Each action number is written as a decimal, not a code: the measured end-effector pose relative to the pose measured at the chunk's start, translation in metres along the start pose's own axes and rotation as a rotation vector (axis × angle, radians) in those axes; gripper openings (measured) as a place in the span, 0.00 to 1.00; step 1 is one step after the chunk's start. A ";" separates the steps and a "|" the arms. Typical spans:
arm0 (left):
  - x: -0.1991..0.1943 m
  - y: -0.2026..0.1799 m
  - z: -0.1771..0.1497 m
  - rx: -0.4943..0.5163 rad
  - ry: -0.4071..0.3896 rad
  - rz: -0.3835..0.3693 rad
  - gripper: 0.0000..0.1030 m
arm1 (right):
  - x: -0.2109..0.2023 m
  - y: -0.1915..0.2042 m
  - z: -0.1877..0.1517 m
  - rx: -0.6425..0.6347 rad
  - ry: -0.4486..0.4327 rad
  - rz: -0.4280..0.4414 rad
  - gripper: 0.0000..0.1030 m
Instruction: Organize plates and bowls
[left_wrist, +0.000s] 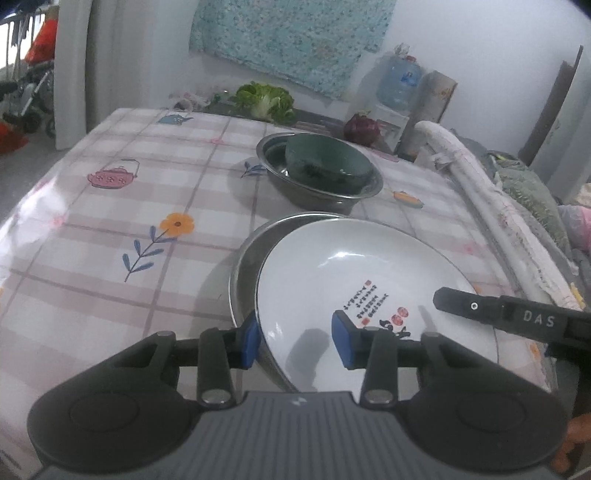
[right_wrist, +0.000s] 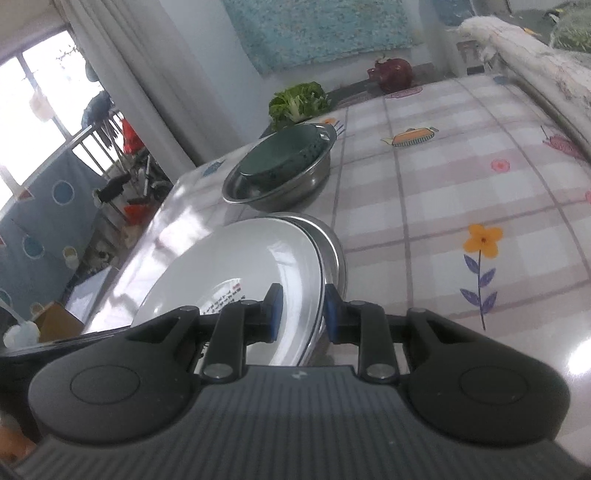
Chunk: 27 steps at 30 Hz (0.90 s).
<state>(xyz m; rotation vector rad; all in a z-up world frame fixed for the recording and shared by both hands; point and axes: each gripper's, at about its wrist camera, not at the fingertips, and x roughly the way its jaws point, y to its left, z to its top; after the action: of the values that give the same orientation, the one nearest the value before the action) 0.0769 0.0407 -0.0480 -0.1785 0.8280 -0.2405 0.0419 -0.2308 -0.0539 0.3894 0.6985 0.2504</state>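
A white plate (left_wrist: 354, 266) with red and black print lies tilted on a steel plate (left_wrist: 245, 258) on the checked tablecloth. My left gripper (left_wrist: 295, 338) is open, its blue pads straddling the white plate's near rim. My right gripper (right_wrist: 301, 314) is open too, its pads either side of the same plate's (right_wrist: 236, 258) opposite rim, above the steel plate (right_wrist: 332, 243); its finger shows in the left wrist view (left_wrist: 498, 310). Farther back a dark green bowl (left_wrist: 328, 158) sits inside a steel basin (left_wrist: 295, 184), also in the right wrist view (right_wrist: 280, 155).
A lettuce head (left_wrist: 266, 98) and a dark red cabbage (left_wrist: 362, 129) lie at the table's far edge. A padded white rail (left_wrist: 491, 199) runs along the right side. A water bottle (left_wrist: 399, 81) stands by the wall.
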 end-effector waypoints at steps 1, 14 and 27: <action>0.002 0.002 0.001 -0.006 0.006 -0.011 0.39 | 0.001 0.002 0.002 -0.011 0.000 -0.012 0.23; -0.012 0.014 0.009 0.021 -0.013 0.008 0.48 | 0.003 0.010 0.014 -0.082 -0.033 -0.070 0.46; -0.018 0.004 0.019 0.090 -0.012 0.073 0.74 | -0.014 0.017 0.008 -0.076 -0.053 -0.071 0.59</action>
<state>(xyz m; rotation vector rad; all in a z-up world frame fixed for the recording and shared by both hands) 0.0799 0.0508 -0.0232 -0.0656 0.8088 -0.2076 0.0357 -0.2223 -0.0330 0.2973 0.6477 0.1980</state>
